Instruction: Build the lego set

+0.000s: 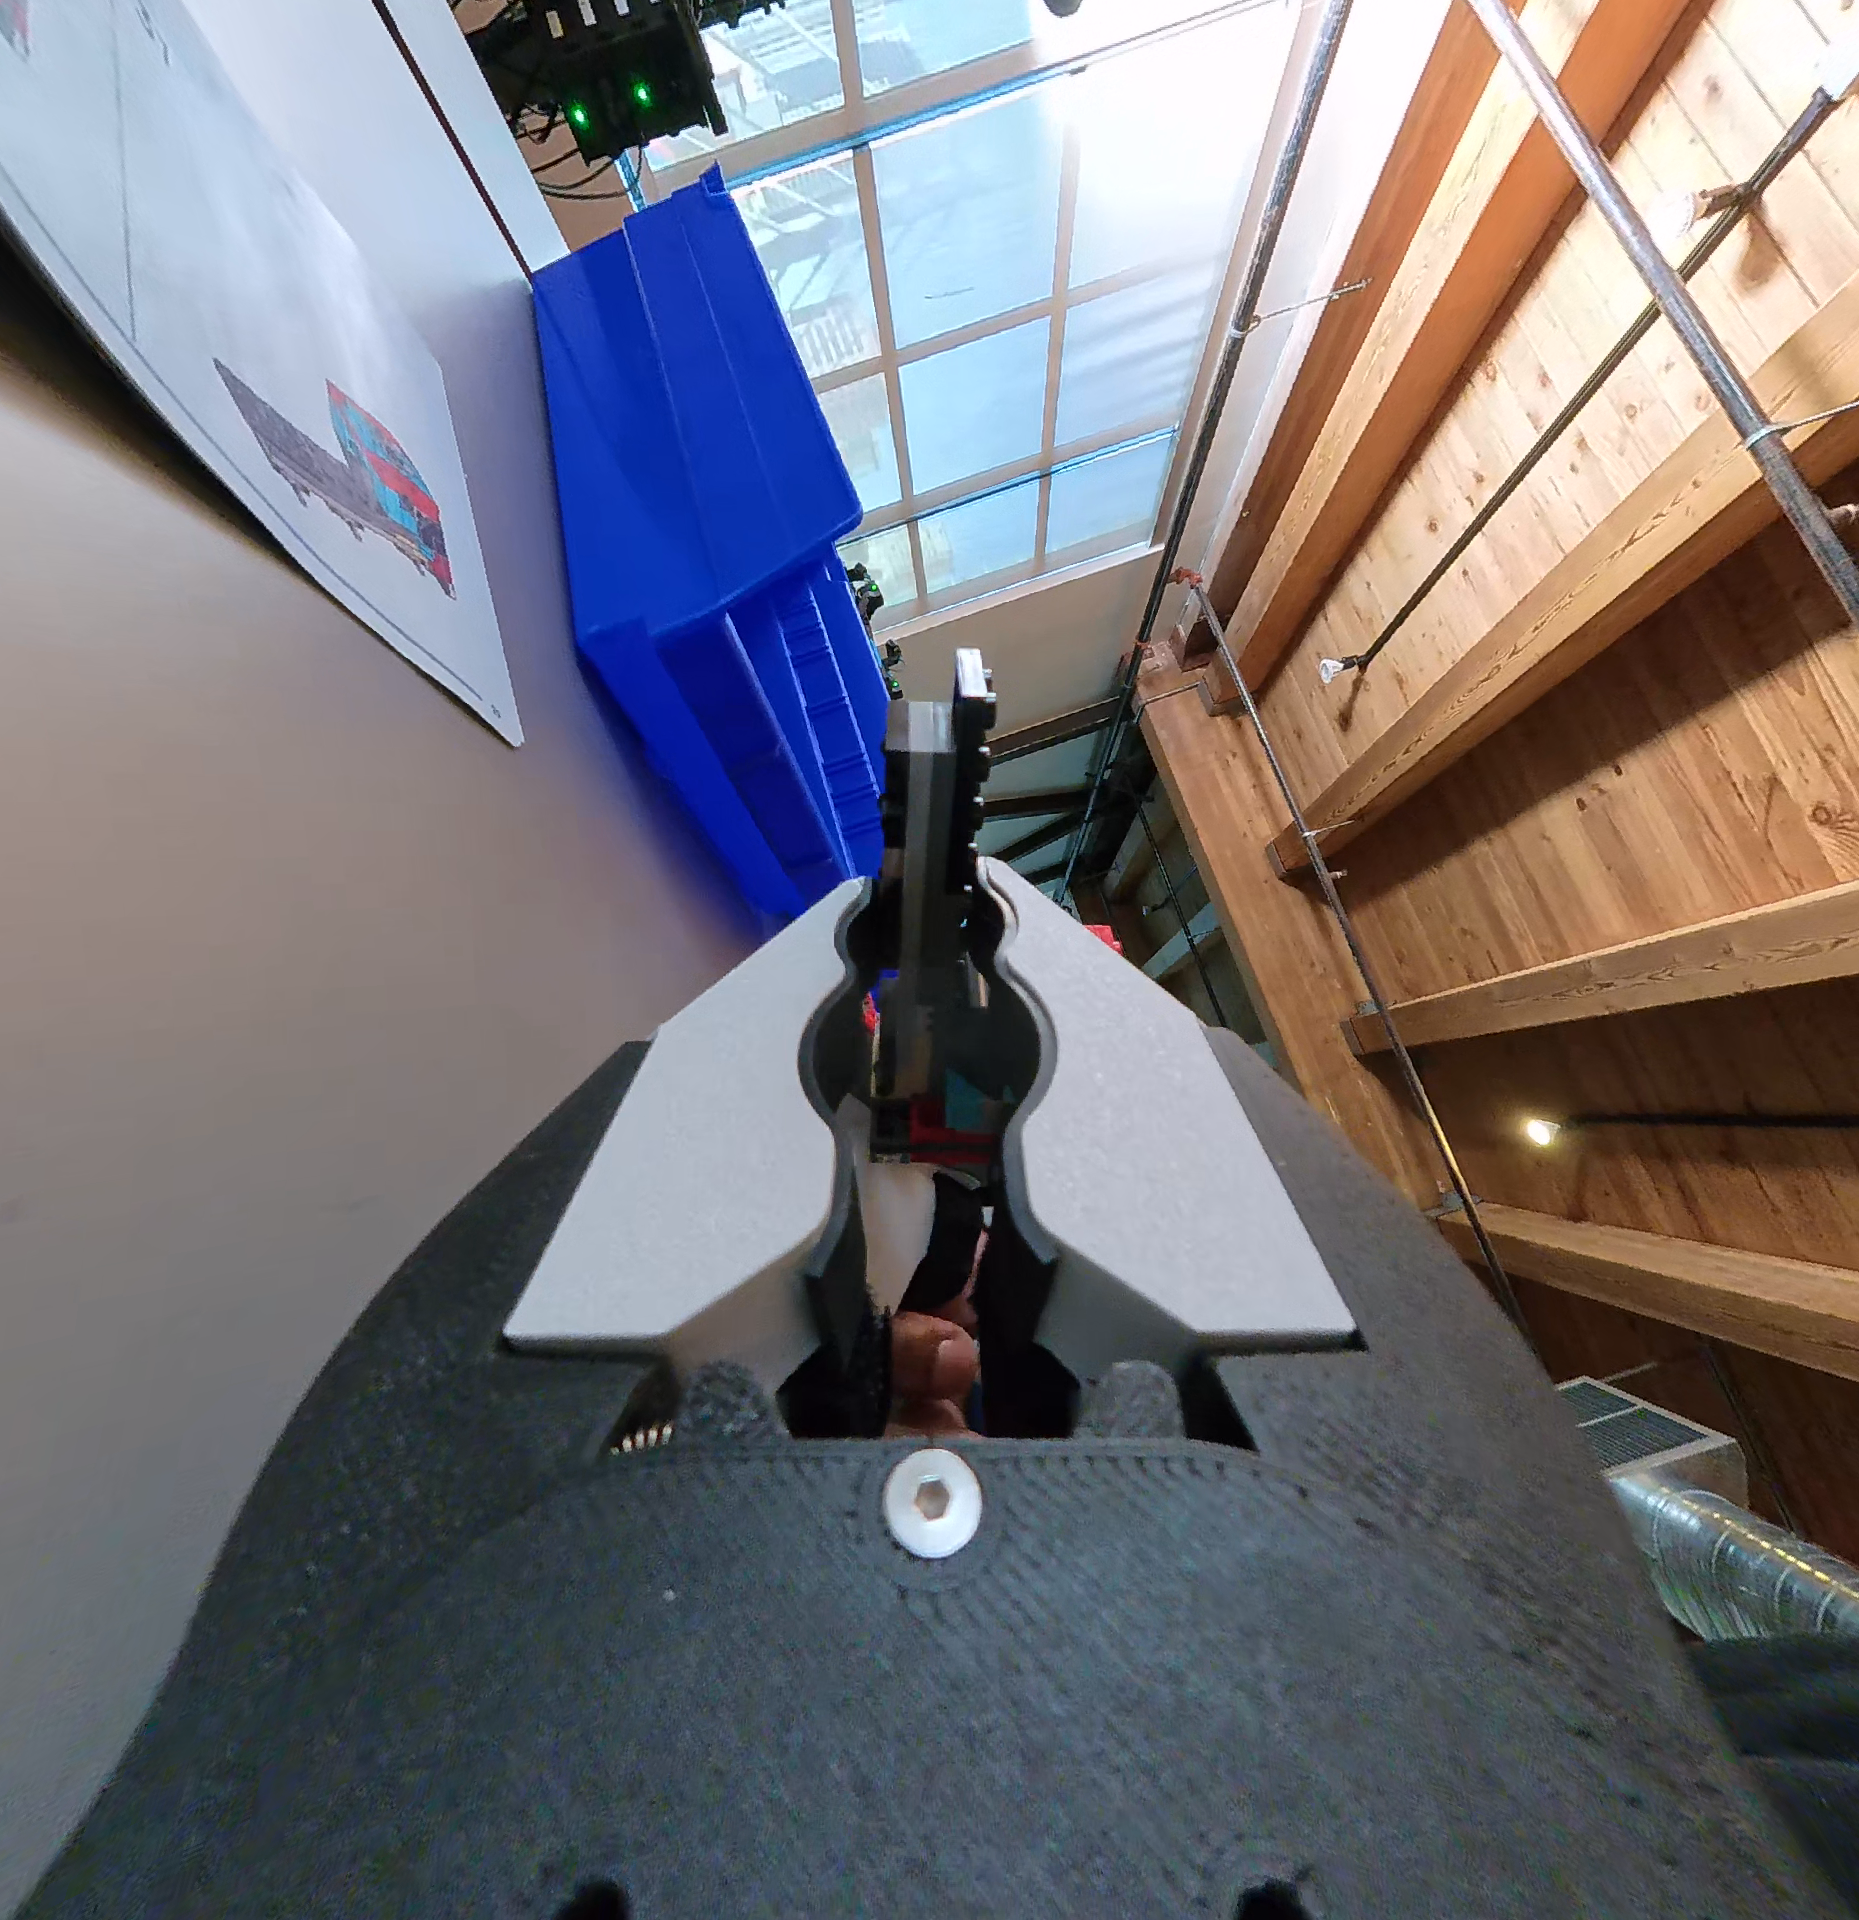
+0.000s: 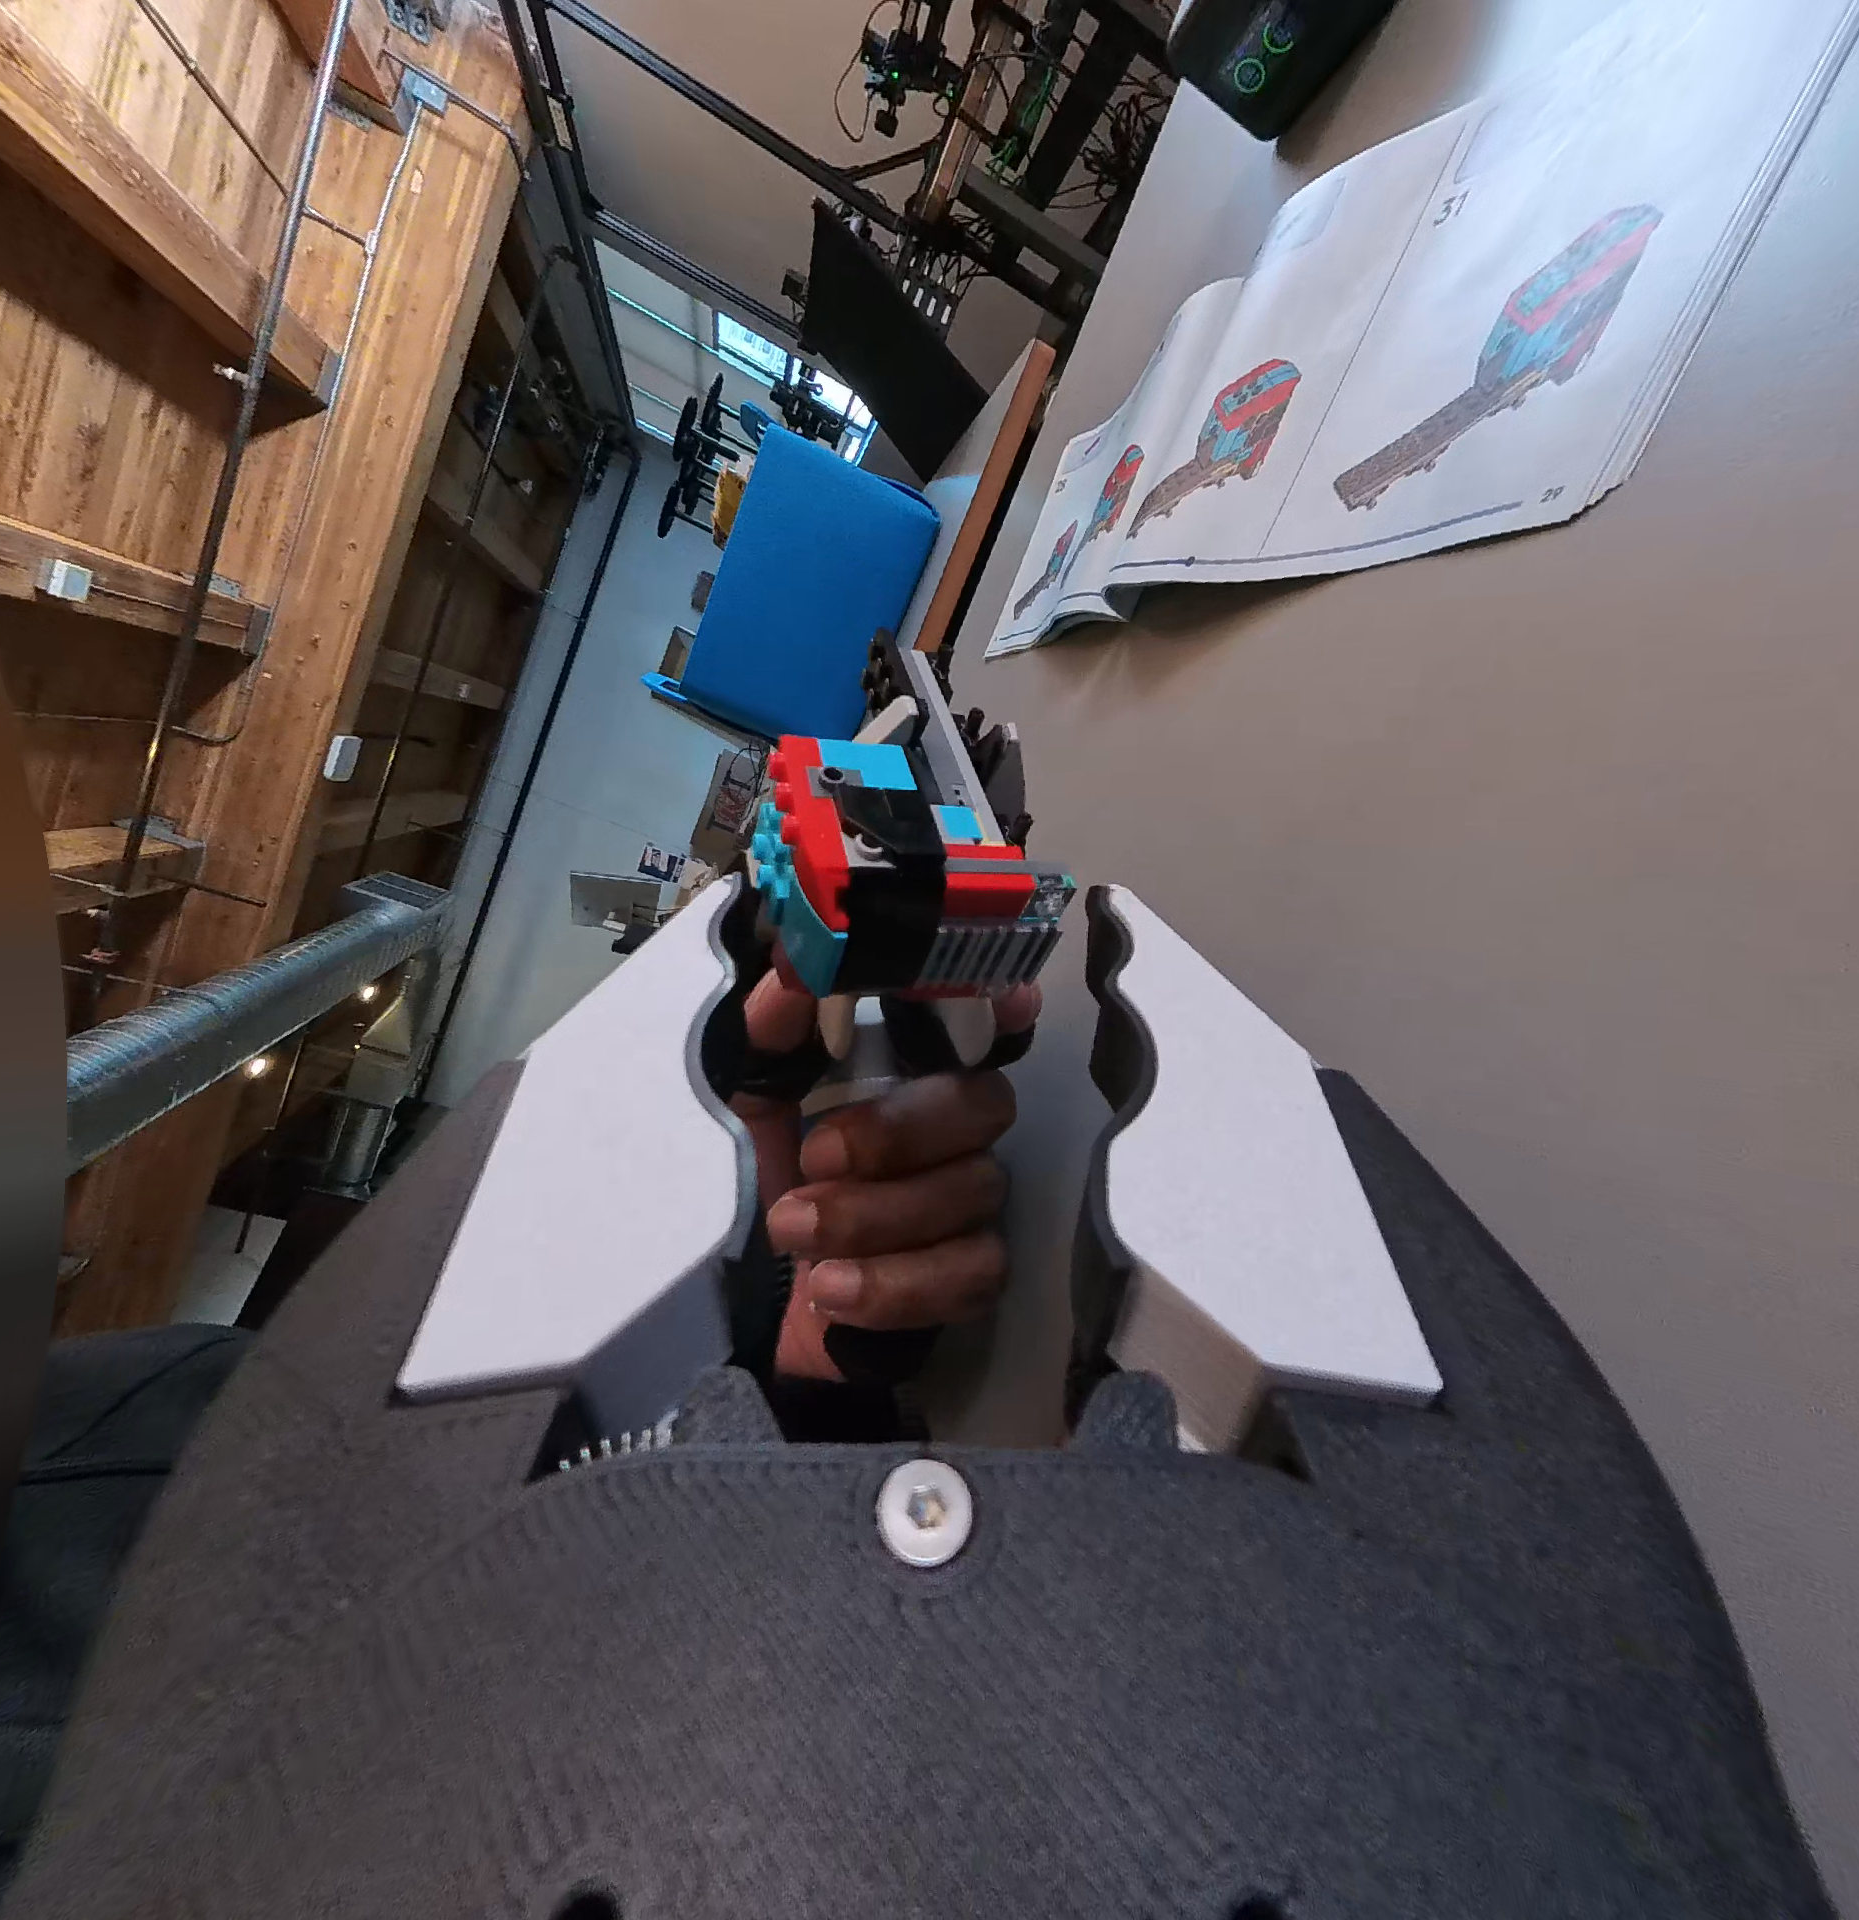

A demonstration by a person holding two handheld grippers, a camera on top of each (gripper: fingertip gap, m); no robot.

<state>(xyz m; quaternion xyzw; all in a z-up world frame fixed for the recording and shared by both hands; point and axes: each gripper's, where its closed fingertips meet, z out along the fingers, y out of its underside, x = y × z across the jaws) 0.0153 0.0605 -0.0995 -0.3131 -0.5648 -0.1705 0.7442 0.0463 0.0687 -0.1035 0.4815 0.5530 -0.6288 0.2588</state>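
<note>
The lego model [image 2: 904, 862] is a red, light-blue and black cab on a long dark grey studded plate. My left gripper [image 1: 927, 883] is shut on that plate [image 1: 930, 821], which shows edge-on and sticks out past the fingertips; the cab's red and blue bricks show deep between the jaws. My right gripper [image 2: 920, 899] is open and empty, with its tips on either side of the cab's near end, apart from it. In the right wrist view, a person's hand [image 2: 889, 1195] grips the left gripper's handle below the model. The model is held in the air beside the table.
The open instruction booklet [image 2: 1372, 416] lies on the grey table [image 2: 1476, 1039], and shows in the left wrist view [image 1: 229, 343] too. A blue bin [image 1: 696, 499] stands on the table by the booklet. A black device [image 2: 1268, 62] sits at the table's far end. A blue panel [image 2: 800, 582] stands beyond. My left and right fingertips are right by each other.
</note>
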